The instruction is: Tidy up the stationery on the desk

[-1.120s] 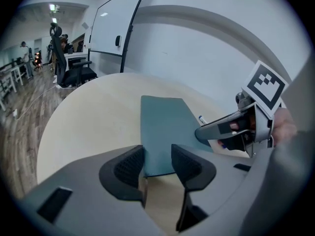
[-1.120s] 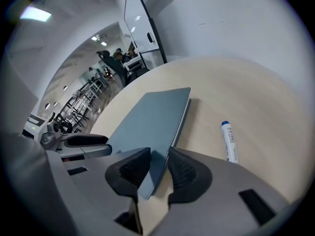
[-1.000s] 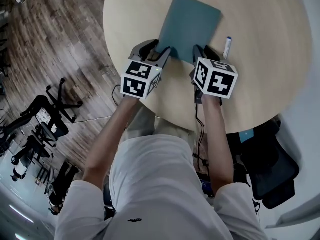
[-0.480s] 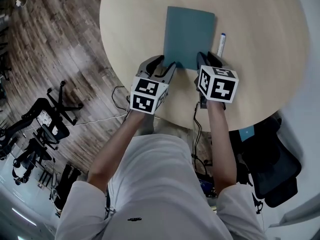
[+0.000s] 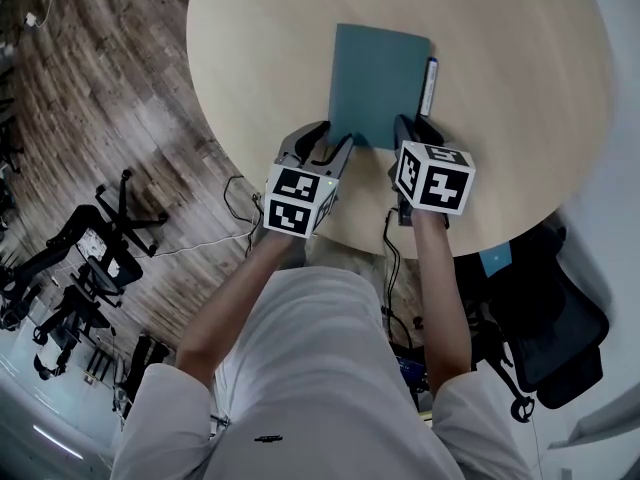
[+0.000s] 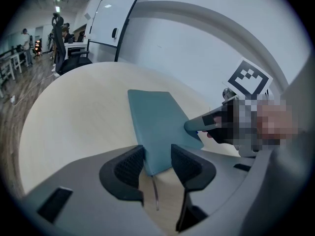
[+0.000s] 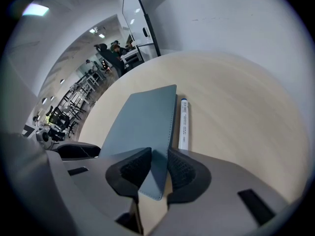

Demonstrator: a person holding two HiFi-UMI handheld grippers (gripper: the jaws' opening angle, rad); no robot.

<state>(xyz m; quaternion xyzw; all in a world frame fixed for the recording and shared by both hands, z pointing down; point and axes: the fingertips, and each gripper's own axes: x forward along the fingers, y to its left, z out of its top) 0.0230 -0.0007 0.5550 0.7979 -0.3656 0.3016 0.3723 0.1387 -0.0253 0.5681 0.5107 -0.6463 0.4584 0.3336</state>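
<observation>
Dark wood-plank floor [image 5: 90, 78] left of frame in head view. Black office chairs [image 5: 120, 203] standing on it in a loose cluster, more toward the lower left corner. Thin pale cable [image 5: 190, 243] trailing across the planks. Another black chair [image 5: 555, 333] lower right, small teal-blue item [image 5: 493, 260] just beside it, can't tell what. Left gripper view: plain white wall [image 6: 197, 48], white panel with dark frame [image 6: 115, 18], people [image 6: 24, 36] far off at left, too small to detail. Right gripper view: ceiling light [image 7: 37, 9] top left, rows of chairs [image 7: 59, 114] receding into an open office.
</observation>
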